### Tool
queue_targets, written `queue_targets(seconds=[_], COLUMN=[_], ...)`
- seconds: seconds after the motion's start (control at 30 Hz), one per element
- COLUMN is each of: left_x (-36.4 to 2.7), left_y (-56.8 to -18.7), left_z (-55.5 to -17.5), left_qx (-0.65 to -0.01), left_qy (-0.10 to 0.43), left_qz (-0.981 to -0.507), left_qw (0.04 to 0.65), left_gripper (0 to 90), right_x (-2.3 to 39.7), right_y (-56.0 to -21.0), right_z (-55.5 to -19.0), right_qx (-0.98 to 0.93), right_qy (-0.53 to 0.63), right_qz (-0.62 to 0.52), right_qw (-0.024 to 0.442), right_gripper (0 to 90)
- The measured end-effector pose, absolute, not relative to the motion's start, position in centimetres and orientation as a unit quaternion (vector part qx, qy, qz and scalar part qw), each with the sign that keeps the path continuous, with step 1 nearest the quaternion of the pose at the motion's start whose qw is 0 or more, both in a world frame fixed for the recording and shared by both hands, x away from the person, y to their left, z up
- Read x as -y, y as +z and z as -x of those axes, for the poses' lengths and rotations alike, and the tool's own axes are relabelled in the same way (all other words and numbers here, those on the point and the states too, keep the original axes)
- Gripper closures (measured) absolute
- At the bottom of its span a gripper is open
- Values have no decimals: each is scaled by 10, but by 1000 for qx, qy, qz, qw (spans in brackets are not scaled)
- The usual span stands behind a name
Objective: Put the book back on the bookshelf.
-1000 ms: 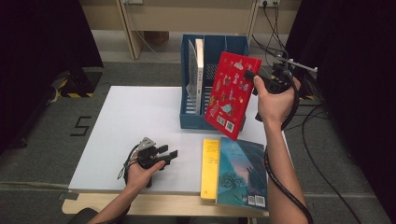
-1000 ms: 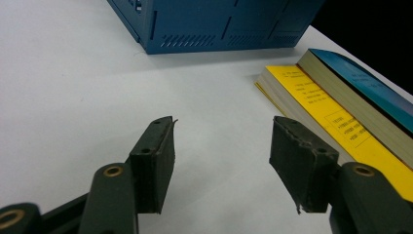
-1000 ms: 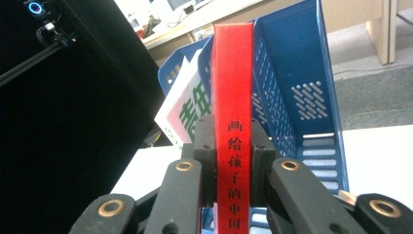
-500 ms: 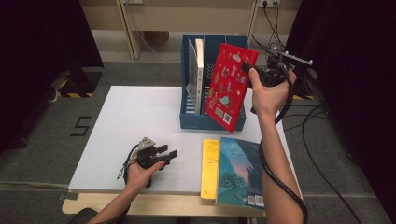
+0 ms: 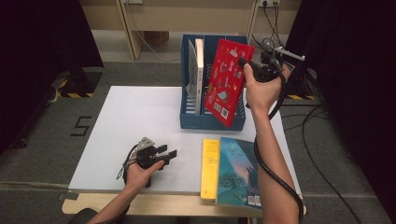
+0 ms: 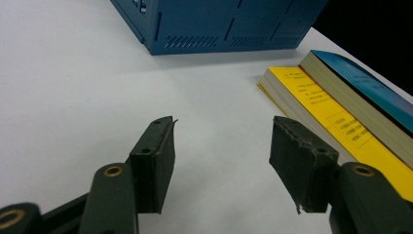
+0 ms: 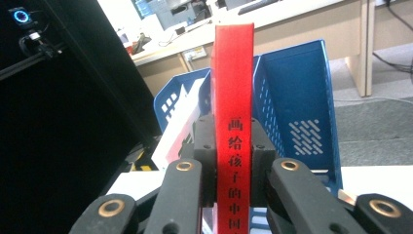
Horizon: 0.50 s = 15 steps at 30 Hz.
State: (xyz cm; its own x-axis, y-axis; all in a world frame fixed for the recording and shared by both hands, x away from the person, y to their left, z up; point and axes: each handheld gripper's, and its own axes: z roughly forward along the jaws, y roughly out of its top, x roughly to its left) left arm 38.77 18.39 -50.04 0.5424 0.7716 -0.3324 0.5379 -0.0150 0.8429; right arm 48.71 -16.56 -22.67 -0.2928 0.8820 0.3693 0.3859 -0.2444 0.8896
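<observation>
1. Right gripper [image 5: 243,65] clamping spine of red hardcover picture book [image 5: 226,84], hanging tilted above blue plastic file rack [image 5: 212,122].
2. Left gripper [image 5: 167,152] resting open on white tabletop [image 5: 126,116].
3. Risking lower corner snagging rack divider; possibly twisting loose.

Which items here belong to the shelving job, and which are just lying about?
In the job: red book, clamped in the right hand-held gripper; blue file rack.
Lying about: yellow book; teal book; left hand-held gripper, open over the table.
</observation>
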Motion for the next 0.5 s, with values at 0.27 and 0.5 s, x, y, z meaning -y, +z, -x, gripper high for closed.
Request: queue_targets(seconds=[0.27,0.5], left_x=[-184,-185], left_y=[-500,-501], left_z=[-388,-388], left_qx=[-465,-466], left_qy=[111,108], left_qz=[-704,-703], left_qw=[525,527], left_gripper=[415,414], right_x=[158,151], right_y=[-227,-228], right_z=[-494,-498], right_qx=[-573,-570], right_qy=[562,563], right_qz=[-548,-543], right_qw=[238,251], right_gripper=[804,805])
